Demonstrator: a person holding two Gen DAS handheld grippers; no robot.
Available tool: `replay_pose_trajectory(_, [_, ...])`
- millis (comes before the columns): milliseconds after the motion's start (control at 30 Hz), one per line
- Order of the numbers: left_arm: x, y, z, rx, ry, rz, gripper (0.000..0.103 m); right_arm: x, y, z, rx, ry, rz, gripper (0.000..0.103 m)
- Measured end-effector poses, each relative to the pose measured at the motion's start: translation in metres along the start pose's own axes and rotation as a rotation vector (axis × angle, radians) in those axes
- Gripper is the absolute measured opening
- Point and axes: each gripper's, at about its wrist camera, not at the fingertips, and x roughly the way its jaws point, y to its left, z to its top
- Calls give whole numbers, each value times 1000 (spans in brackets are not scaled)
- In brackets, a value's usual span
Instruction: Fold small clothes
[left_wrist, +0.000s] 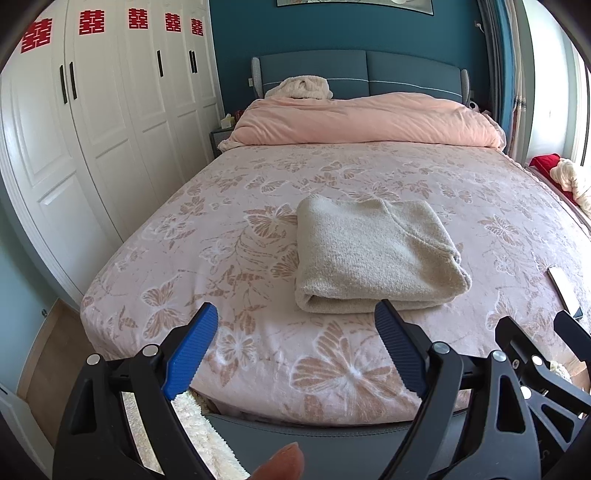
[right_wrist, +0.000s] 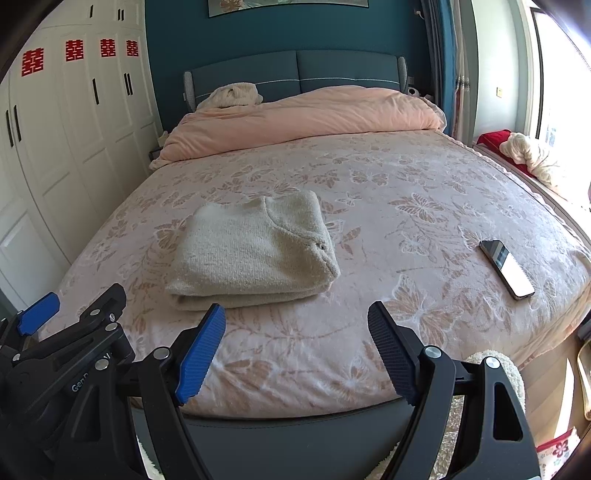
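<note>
We see a folded cream knitted sweater (left_wrist: 376, 254) on the pink butterfly-print bed (left_wrist: 240, 258); left gripper (left_wrist: 295, 325) and right gripper (right_wrist: 295, 321) near it, fingers spread, empty.

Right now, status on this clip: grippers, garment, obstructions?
Left gripper open, right gripper open, both empty. Cream sweater lies folded on bed, untouched. Phone lies right of it, apart.

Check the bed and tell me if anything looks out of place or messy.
The folded sweater lies neat and square on the bedspread. One stray item: a phone lies loose near the bed's right edge, apart from the sweater. Both grippers, left and right, are open and hold nothing.
</note>
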Motion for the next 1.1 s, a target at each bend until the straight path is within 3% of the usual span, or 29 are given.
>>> replay_pose_trajectory(1100, [-1,4,2,9,-18,14,83,-3,0,1,-6,-12,-21,78])
